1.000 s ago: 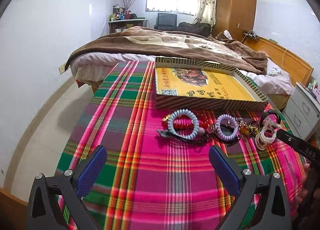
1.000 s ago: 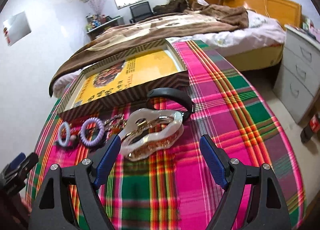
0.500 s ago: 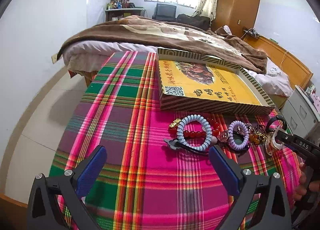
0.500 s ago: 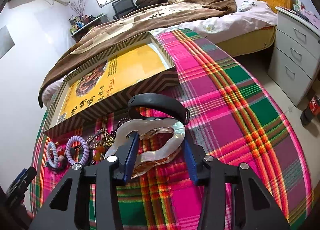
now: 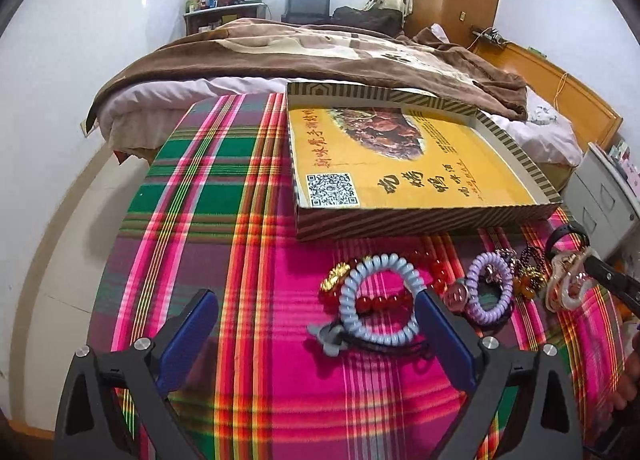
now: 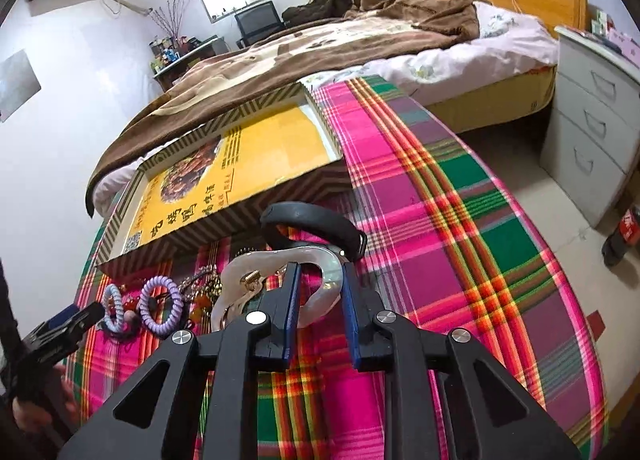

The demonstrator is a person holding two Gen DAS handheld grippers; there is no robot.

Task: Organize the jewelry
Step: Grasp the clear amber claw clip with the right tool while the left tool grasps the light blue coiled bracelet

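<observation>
Right wrist view shows the right gripper (image 6: pixel 319 292) closing its jaws around the pearly white wavy hair claw (image 6: pixel 280 284) just before the shallow yellow-lined cardboard tray (image 6: pixel 224 180), left gripper (image 5: pixel 316 332) spread empty; next, lift it into that tray.

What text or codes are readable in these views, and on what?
"新味虎乡酒糟鸡", partly blurred: red line along the yellow box bottom.
Large black characters on the same box: stylised, not read with confidence.
QR code: near corner, not decodable.
Small print beside the food photo: too small.

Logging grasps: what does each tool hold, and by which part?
Right tool is closing around the pearly hair claw's curved rim, near its right end. Left tool holds nothing.
</observation>
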